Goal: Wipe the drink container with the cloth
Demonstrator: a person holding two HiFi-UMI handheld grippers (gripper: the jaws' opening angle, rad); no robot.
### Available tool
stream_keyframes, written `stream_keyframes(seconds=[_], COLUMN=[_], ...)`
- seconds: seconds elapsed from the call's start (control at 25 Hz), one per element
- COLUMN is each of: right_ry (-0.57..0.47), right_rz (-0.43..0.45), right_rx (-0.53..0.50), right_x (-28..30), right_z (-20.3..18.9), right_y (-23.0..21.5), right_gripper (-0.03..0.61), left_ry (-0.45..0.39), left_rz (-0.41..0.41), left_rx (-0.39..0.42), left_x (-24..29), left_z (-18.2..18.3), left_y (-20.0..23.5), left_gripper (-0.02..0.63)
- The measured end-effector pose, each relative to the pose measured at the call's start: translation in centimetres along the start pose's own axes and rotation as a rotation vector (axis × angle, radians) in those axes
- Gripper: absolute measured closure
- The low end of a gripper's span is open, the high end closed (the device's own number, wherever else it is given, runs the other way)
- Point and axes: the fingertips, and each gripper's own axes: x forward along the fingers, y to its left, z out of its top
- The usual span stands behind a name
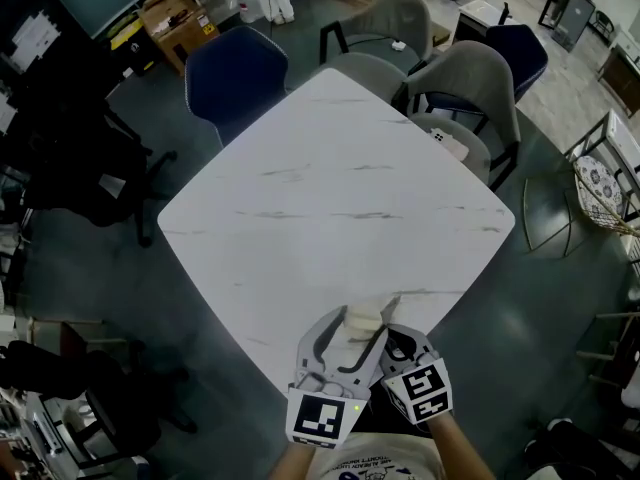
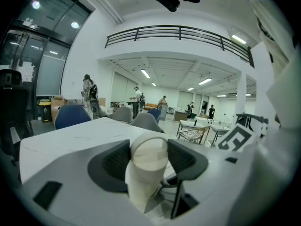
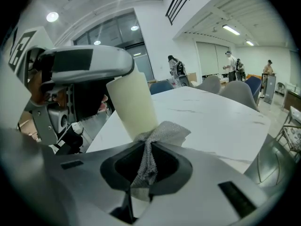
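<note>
The left gripper [image 2: 149, 150] is clamping the drink container [image 2: 146, 175] between its dark, ribbed jaws, which are standing wide against the container's round sides. The container is a plain cream cylinder with a smooth matte surface. It is sitting over the near corner of the counter [image 1: 330, 198], right in front of the person. In the right gripper view its long axis is leaning off upright, with the upper end tipping toward the left gripper's grey body and the lower end pointing down toward the cloth [image 3: 162, 133].

The right gripper [image 3: 148, 150] is pinching the cloth, with its jaws drawn narrow on a twisted strip of it. The cloth is a grey, loosely knit, mesh-like fabric. Its free end is fanning out above the jaws and touching the container's lower part.

The counter is a square white slab with faint grey veining like marble. Each gripper is carrying a cube with black-and-white square markers.
</note>
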Motion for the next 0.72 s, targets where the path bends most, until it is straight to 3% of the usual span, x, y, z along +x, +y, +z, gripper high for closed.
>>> stream_keyframes(seconds=[0.72], right_ry=[0.131], right_rz=[0.002], right_rx=[-0.04], right_x=[2.9], right_z=[-3.6], right_y=[-1.5], right_gripper=[0.532], left_ry=[0.031], left_rz=[-0.098], left_rx=[0.086], left_x=[0.2], left_z=[-0.2], left_y=[-0.3], left_gripper=[0.357])
